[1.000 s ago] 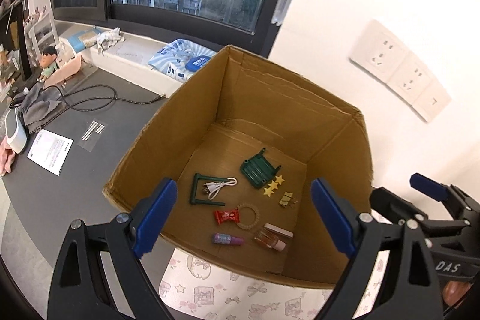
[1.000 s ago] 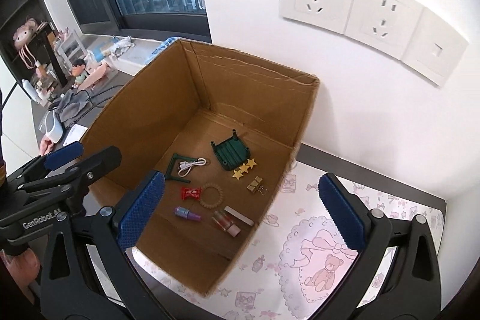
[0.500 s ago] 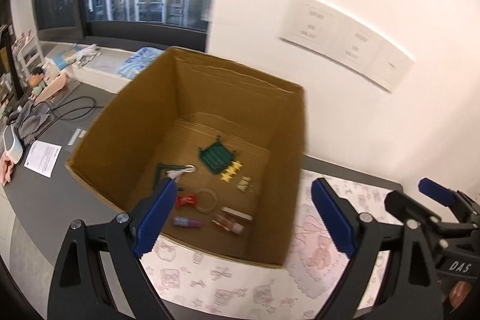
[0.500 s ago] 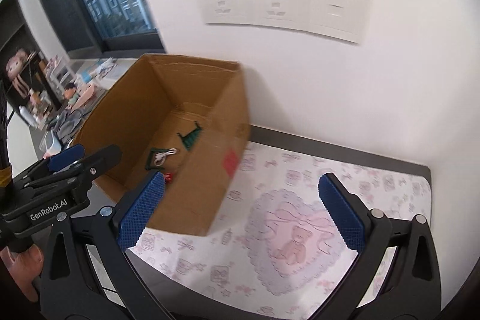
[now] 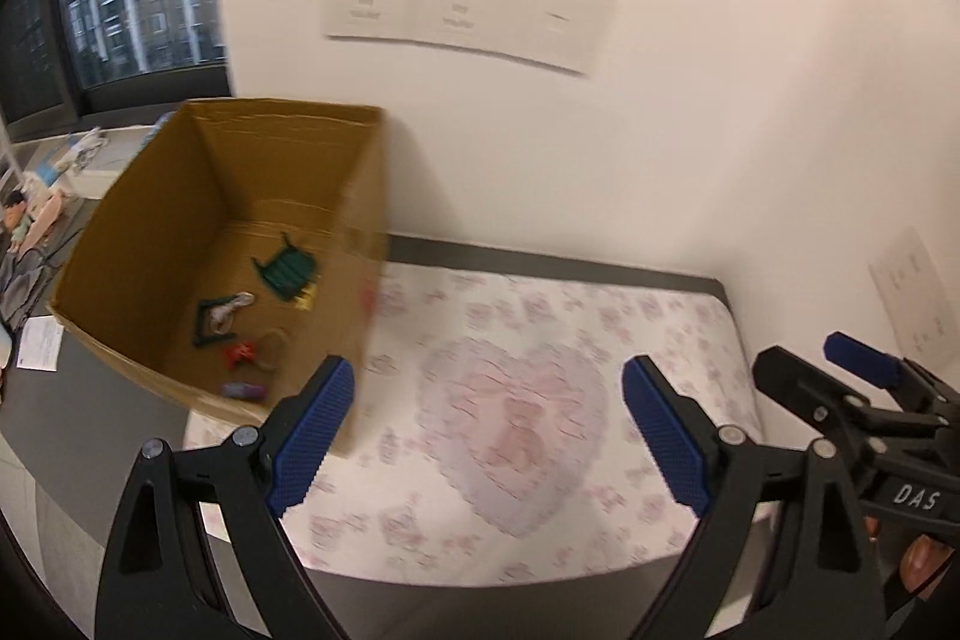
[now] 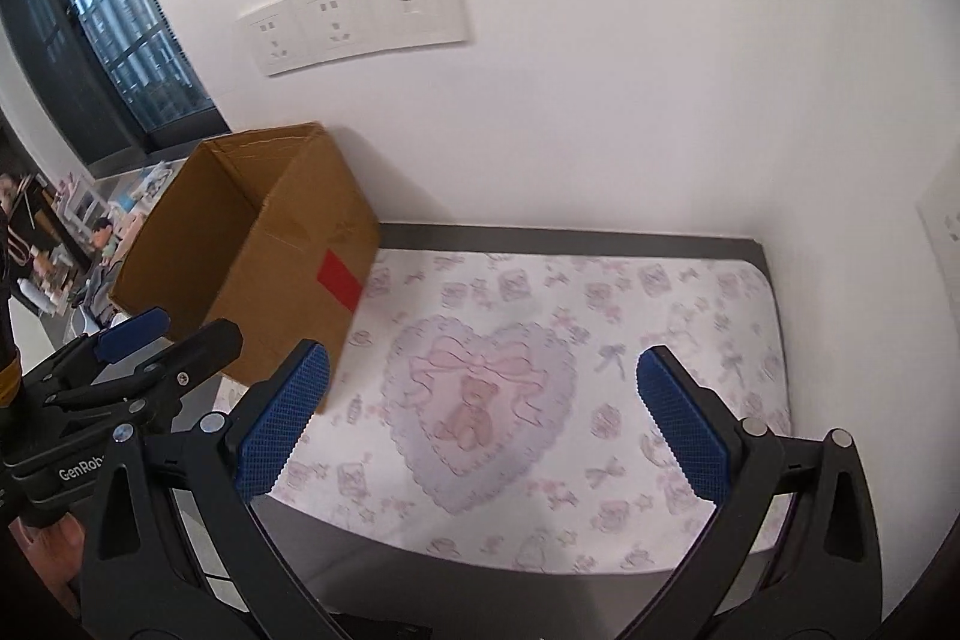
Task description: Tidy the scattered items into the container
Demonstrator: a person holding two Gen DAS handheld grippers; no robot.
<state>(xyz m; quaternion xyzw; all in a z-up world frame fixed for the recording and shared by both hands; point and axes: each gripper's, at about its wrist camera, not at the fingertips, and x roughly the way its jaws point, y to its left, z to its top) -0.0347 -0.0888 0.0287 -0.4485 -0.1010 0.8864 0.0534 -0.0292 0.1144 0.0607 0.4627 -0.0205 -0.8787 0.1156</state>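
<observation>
Both claws hang spread and empty above the front edge of the patterned mat [image 6: 600, 292]: the left gripper [image 5: 486, 436] shows blue pads wide apart with nothing between them, and the right gripper [image 6: 480, 424] likewise. Every loose thing in view already lies on the floor of the cardboard box [image 5: 180, 196], which stands at the mat's left end, close to the wall: a green rack [image 5: 288, 271], a green frame with a white cable [image 5: 219, 313], a red piece [image 5: 240, 353], a ring [image 5: 273, 346] and a small purple tube [image 5: 243, 390]. The mat's middle and right end look bare in both views, though motion blur softens the left view. From either claw the box lies to the left and farther back, its open top facing up; the left gripper is the nearer one. By these views the tidying looks finished, so any further reach would go leftward over the box's near rim.
</observation>
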